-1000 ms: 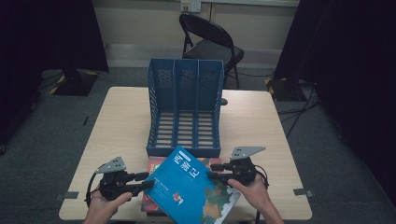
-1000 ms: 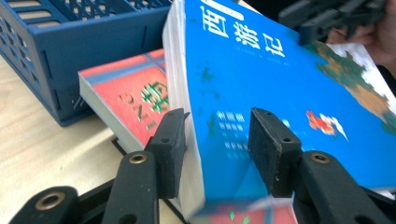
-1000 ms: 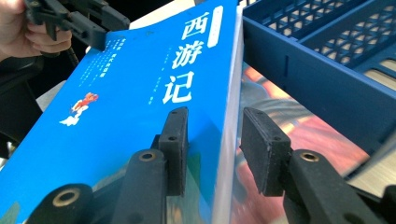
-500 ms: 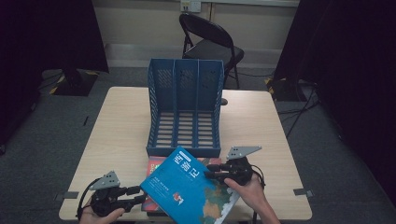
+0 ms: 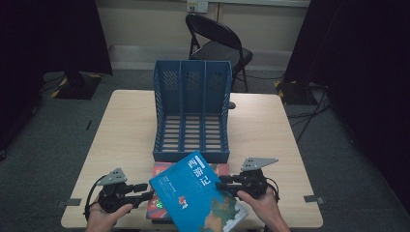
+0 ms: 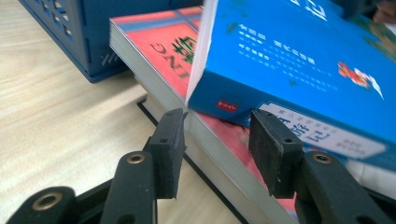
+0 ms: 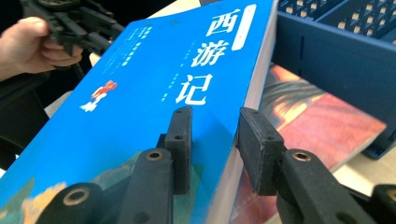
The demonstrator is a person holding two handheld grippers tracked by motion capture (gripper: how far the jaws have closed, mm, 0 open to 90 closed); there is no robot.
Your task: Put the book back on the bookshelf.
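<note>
The blue book ran off the high view's bottom edge at six o'clock and covered most of the red book beneath. Small print on the blue cover was illegible. The chair stood partly hidden behind the file rack.

Ahead of my left gripper, the red book and blue book block passage; bare table lies open to its left.

Wooden table bears blue file rack, stacked books.
</note>
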